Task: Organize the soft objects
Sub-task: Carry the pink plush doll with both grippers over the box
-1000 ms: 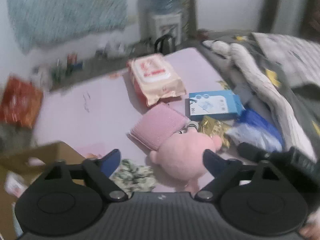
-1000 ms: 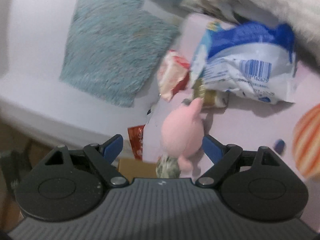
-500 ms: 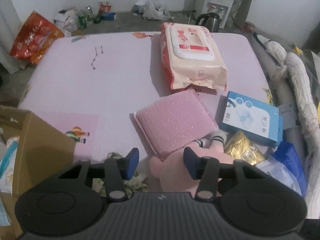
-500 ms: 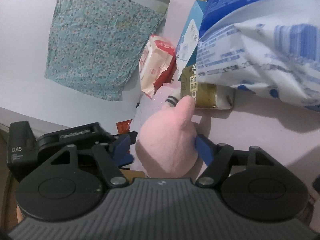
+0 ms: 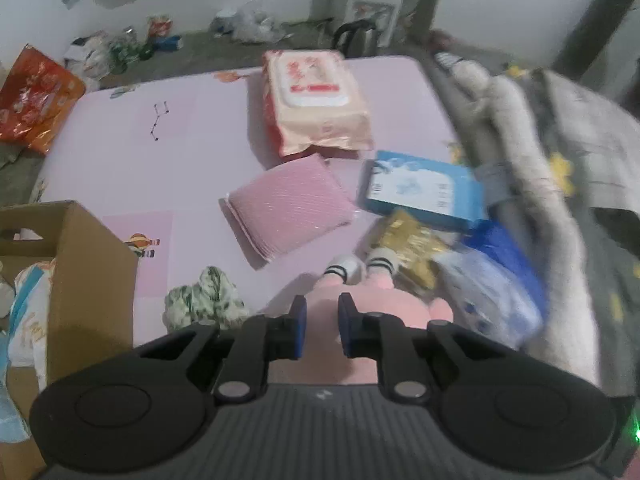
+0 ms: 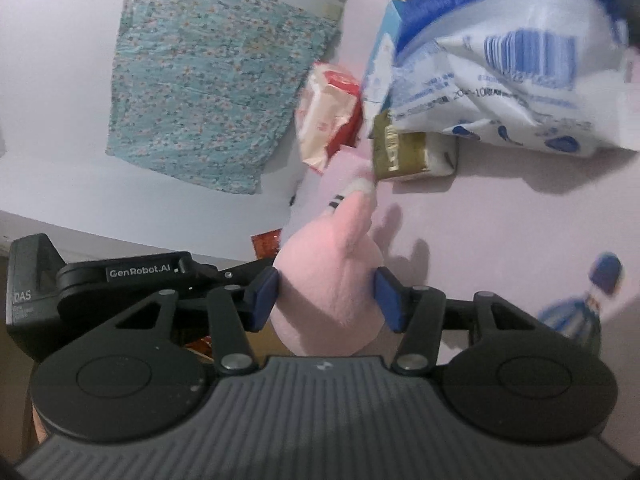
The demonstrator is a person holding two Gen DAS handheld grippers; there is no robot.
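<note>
Your cardboard box (image 5: 92, 280) is holding pale bundles; your left gripper (image 5: 322, 330) is pinching the pink plush (image 6: 328, 280), your right gripper (image 6: 326, 300) closing around it.

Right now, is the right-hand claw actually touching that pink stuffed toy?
Touching. In the right wrist view, both blue pads of the right claw press against the sides of the pink stuffed toy, and its jaws are closing.

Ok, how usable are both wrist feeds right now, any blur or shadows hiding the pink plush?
Left wrist view: smeared toward the right edge, blanket streaky; pink plush soft but readable. Right wrist view: blue-white bag up top motion-blurred, plush fairly sharp, casting a soft shadow on the pink sheet. Both fisheye-bent, dim, no glare.
</note>
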